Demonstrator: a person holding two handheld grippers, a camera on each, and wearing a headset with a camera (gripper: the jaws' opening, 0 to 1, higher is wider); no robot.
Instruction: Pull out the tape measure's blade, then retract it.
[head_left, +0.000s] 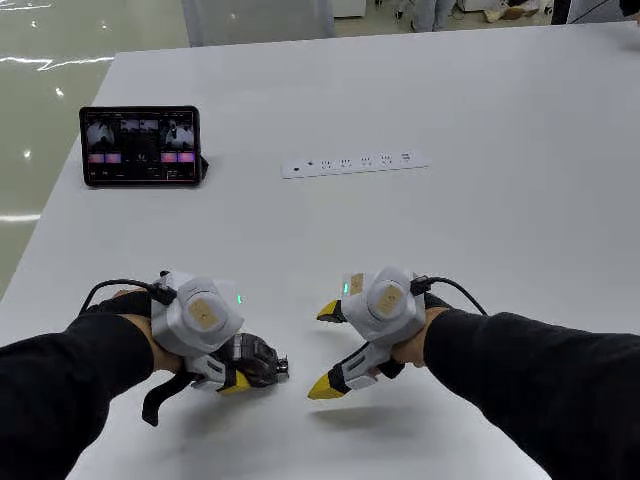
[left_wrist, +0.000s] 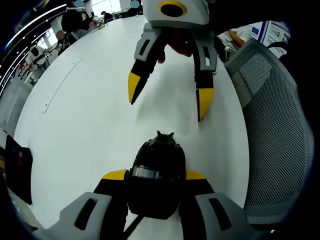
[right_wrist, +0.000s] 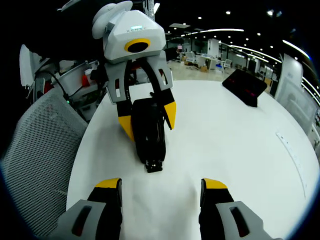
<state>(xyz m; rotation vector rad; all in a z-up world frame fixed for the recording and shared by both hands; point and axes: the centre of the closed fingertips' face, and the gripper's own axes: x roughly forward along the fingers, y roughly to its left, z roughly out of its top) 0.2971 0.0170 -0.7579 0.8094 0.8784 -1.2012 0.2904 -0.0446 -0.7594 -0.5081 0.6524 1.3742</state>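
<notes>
Black, rounded tape measure (left_wrist: 156, 170) is found close to the near edge of the white surface (head_left: 480, 200); whether it rests on the surface or is held just above it cannot be told. It is pinched across its sides by the jaws of the left gripper (right_wrist: 148, 121), whose yellow tips are pressed against the case on both flanks. The small metal hook of the blade (right_wrist: 153, 166) is seen at the mouth of the case, pointed toward the right gripper (left_wrist: 167, 100), and no length of blade is seen drawn out. The task is therefore judged to be at its start: the pull is not yet made, and the retraction is left after it. The jaws of the right gripper are spread wide, nothing is held between them, and they are aimed at the hook from nearby, apart from it. The next move is judged to call for those jaws to be brought around the hook and closed on it.
</notes>
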